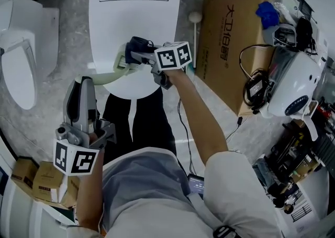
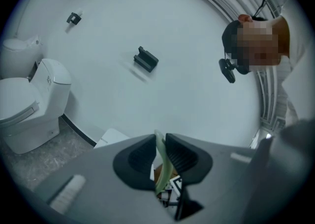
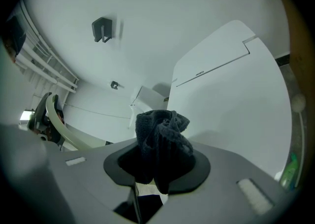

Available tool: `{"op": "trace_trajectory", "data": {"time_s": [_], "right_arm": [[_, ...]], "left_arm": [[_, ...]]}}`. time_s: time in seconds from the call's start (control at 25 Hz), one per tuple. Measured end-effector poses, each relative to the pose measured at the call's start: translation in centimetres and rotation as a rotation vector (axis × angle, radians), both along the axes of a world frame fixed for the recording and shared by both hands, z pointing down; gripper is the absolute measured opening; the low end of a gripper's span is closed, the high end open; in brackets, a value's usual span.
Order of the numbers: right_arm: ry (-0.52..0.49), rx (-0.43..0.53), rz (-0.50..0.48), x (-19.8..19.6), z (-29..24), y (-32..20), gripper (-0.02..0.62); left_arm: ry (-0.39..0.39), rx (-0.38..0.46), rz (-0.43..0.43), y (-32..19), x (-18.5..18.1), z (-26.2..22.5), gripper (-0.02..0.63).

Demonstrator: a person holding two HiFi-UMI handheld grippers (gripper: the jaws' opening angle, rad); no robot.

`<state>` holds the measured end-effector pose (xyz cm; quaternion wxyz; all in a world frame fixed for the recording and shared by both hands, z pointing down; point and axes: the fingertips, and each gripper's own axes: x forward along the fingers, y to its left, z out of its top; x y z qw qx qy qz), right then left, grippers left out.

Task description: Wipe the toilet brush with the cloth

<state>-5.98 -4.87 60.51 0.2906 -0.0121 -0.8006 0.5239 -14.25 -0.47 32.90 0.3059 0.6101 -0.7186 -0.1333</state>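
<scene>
My left gripper (image 1: 84,81) points upward at the lower left of the head view and is shut on the pale green handle of the toilet brush (image 1: 107,77). The handle curves right to the brush's head (image 1: 121,60), in front of the toilet. The left gripper view shows the thin green handle (image 2: 160,164) pinched between the jaws of the left gripper (image 2: 158,156). My right gripper (image 1: 135,53) is shut on a dark cloth (image 1: 139,43), which lies right by the brush's head. In the right gripper view the bunched cloth (image 3: 161,142) fills the right gripper (image 3: 160,163), and the handle (image 3: 53,118) arcs at the left.
A white toilet with its lid (image 1: 135,1) down stands straight ahead, and a second toilet (image 1: 21,64) is at the left. A cardboard box (image 1: 230,38) and cluttered gear with cables (image 1: 293,80) fill the right. Small boxes (image 1: 36,179) sit at the lower left.
</scene>
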Motion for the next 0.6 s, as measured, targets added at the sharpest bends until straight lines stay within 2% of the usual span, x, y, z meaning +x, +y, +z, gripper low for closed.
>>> {"op": "trace_trajectory", "data": {"time_s": [0.6], "right_arm": [[-0.019,-0.092,0.135,2.2,1.0,-0.5,0.114]], "left_arm": [[-0.009,0.002,0.006,0.6,0.1,0.0,0.000]]}}
